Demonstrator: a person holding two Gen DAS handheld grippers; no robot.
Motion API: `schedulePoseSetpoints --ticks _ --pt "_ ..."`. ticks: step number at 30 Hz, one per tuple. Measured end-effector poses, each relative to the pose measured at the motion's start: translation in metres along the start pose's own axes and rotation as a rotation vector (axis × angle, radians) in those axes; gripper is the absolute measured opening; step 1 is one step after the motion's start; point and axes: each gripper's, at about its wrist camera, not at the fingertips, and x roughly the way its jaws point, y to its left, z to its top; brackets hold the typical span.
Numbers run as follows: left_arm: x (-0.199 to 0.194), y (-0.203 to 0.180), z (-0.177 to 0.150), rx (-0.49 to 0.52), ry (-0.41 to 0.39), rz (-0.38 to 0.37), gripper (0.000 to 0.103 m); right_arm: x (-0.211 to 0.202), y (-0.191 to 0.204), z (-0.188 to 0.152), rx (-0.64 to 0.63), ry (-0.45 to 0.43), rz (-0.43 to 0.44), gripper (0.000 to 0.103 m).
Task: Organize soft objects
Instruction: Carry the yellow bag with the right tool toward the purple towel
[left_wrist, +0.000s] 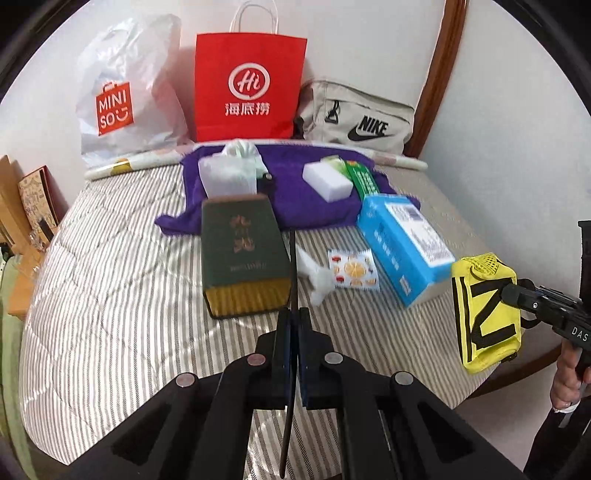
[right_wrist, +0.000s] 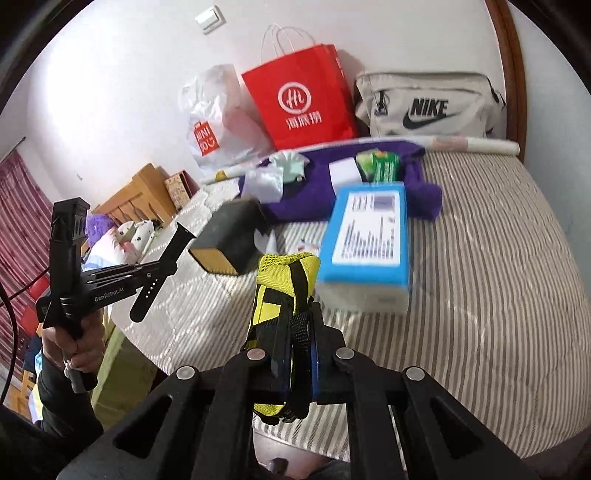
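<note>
Yellow mesh pouch (right_wrist: 282, 295) is clamped in the right gripper (right_wrist: 295, 354), held above the bed's (left_wrist: 110, 258) near edge; the left gripper (left_wrist: 294, 354) is pinched on a thin black strap (left_wrist: 293, 266). Judged early: purple cloth (left_wrist: 295, 206), white sponge (left_wrist: 327, 181) and tissue packs remain loose near the headboard edge, and 3 bags stand unused.
</note>
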Motion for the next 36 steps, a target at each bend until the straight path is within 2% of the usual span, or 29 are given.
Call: schedulePoseSetpoints --ticks 12,16,19,36 --pt "-0.011 0.004 0.053 -0.011 -0.056 0.018 0.004 0.010 0.003 0.067 -0.042 -0.044 0.029 0.008" --pt "-0.016 0.006 0.069 -0.027 -0.069 -0.015 0.004 0.015 0.003 0.085 -0.060 -0.055 0.003 0.008" --pt "-0.015 0.007 0.082 -0.021 -0.085 -0.005 0.004 0.022 0.002 0.099 -0.069 -0.055 -0.011 0.008" --pt "0.050 0.037 0.142 -0.068 -0.038 -0.018 0.004 0.083 -0.027 0.160 -0.065 -0.032 -0.065 0.008"
